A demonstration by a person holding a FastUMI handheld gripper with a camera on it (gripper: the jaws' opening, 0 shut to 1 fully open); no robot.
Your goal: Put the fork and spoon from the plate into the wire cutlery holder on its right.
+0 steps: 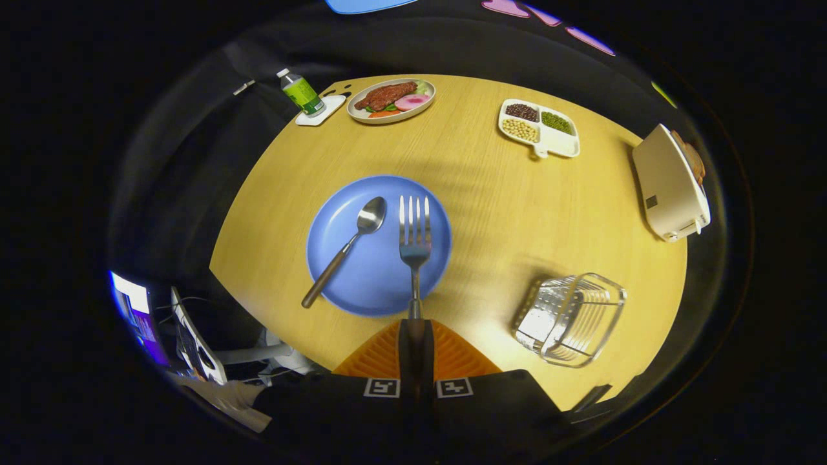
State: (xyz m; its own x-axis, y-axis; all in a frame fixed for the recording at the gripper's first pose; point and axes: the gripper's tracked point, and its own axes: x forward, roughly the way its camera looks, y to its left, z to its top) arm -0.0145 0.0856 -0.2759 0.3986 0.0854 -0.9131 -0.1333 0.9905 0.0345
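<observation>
While the gripper [414, 336] clamps the fork [414, 242] handle, the spoon [349, 247] lies alongside on the plate [378, 287], wire cutlery holder [570, 318] unobstructed.

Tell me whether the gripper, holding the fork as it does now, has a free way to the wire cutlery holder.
Probably yes. The gripper is shut on the fork by its handle, and only bare table lies between the blue plate and the wire cutlery holder, whose top looks open.

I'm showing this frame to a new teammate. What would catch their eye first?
Probably the fork, clamped by its handle between the gripper fingers and held over the blue plate. The spoon lies on that plate beside it, and the wire cutlery holder waits to the right.
</observation>
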